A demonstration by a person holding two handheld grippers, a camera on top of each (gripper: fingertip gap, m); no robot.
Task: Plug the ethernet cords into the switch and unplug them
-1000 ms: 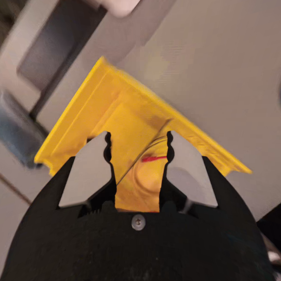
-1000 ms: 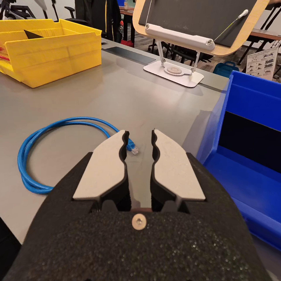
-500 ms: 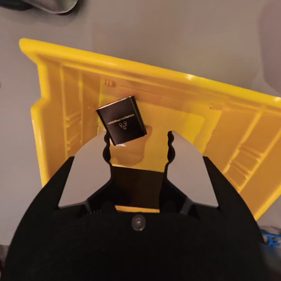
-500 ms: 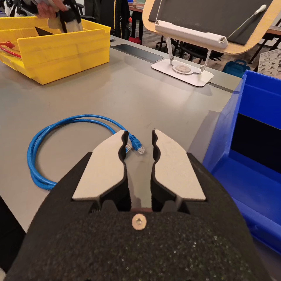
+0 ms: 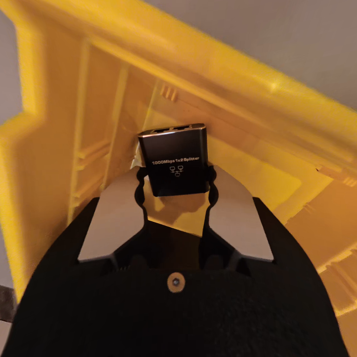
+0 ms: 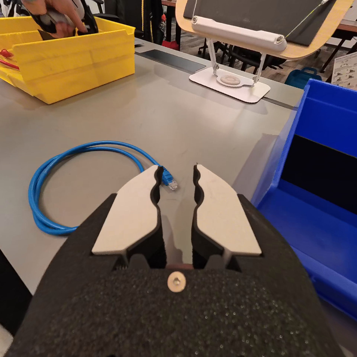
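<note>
A small black ethernet switch (image 5: 173, 154) lies in the yellow bin (image 5: 231, 83), ports facing away from me. My left gripper (image 5: 175, 170) is open, and its fingertips straddle the near half of the switch. A coiled blue ethernet cord (image 6: 92, 146) lies on the grey table, its clear plug (image 6: 171, 184) just ahead of my right gripper (image 6: 176, 168). The right gripper is open and empty, a little above the table. The right wrist view shows the left gripper (image 6: 58, 21), held by a hand, reaching into the yellow bin (image 6: 77, 63).
A blue bin (image 6: 318, 222) stands close on the right of the right gripper. A tablet on a white stand (image 6: 231, 85) is at the back of the table. A red cord (image 6: 5, 56) lies in the yellow bin's left end. The tips of one gripper are about 55 centimeters away from the tips of the other.
The left gripper has moved down into the yellow bin, and the switch now sits between its fingertips. The right gripper has shifted only slightly by the blue plug.
</note>
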